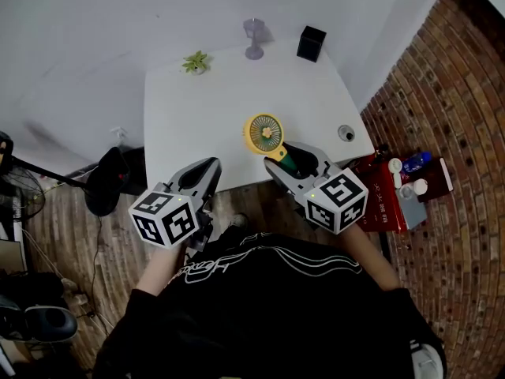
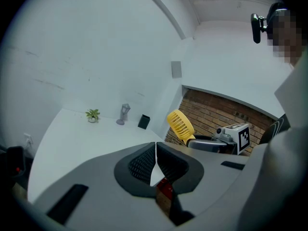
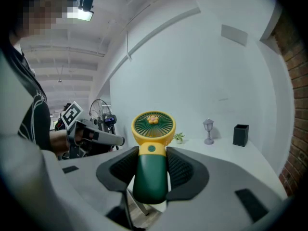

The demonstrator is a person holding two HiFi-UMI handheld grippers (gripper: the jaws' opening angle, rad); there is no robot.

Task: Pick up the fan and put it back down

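Right gripper view: R claw [image 3: 152,170] clamps fan [image 3: 152,150].

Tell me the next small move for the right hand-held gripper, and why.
Probably lower the fan onto the white table to set it down: the right hand-held gripper clamps its green handle, holding it upright near the table's front edge.

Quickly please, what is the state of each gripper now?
Left gripper: jaws closed, nothing between them.
Right gripper: jaws closed on the green handle of the fan.
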